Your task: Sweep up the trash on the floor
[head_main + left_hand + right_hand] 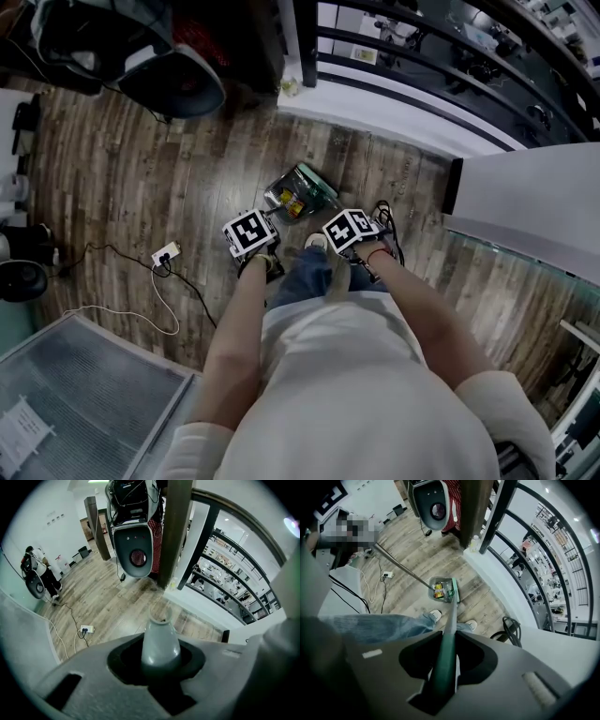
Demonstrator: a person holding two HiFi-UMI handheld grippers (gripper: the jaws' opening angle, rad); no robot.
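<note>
Below, left gripper (160,668) clamping grey handle (161,641), maybe broom's, right gripper (444,670) clamping dustpan handle (451,620), power strip (166,254) nearby.

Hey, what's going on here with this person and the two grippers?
A person stands on a wooden floor, sweeping up. The right gripper is shut on the green dustpan handle, the left gripper on the grey broom handle. The dustpan sits just ahead of their shoes, with colourful trash already in it.

Worn wooden floor (112,159), glossy plastic dustpan (321,181)
</note>
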